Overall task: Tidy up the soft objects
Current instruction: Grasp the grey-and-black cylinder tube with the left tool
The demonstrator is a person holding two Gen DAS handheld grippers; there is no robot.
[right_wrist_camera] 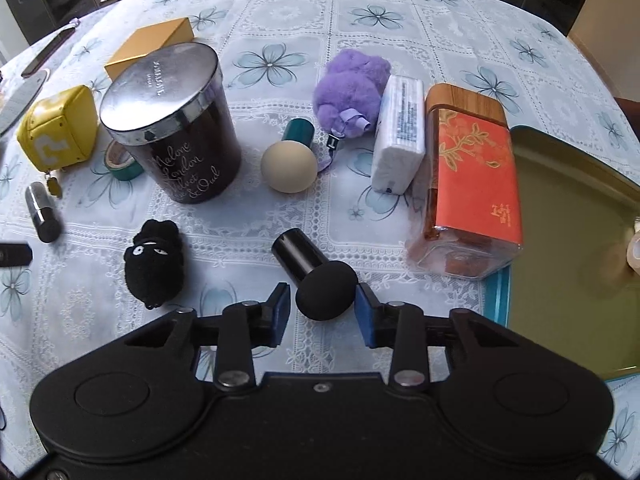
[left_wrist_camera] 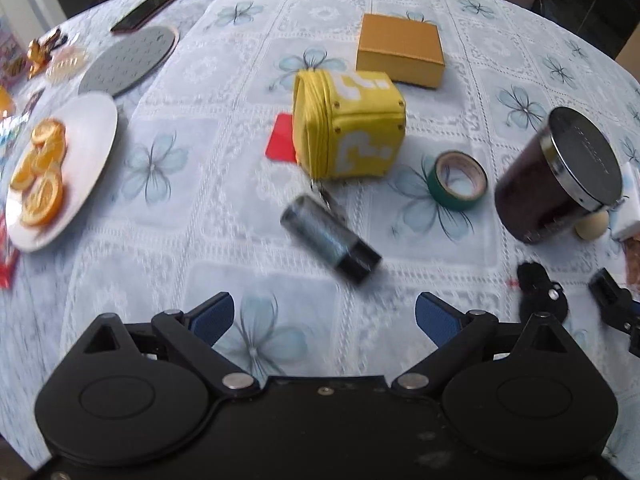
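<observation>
My right gripper is open around the round foam head of a black sponge applicator, which lies on the table between the blue pads; the right pad touches it, the left stands apart. A black plush with eyes lies to its left. A purple plush, a beige sponge ball on a green handle and a white tissue pack lie farther back. The yellow question-mark plush cube lies ahead of my open, empty left gripper.
A dark candle jar, an orange-labelled snack jar, a green tray, green tape, a grey tube, a yellow box, a plate of orange slices and a phone stand on the flowered tablecloth.
</observation>
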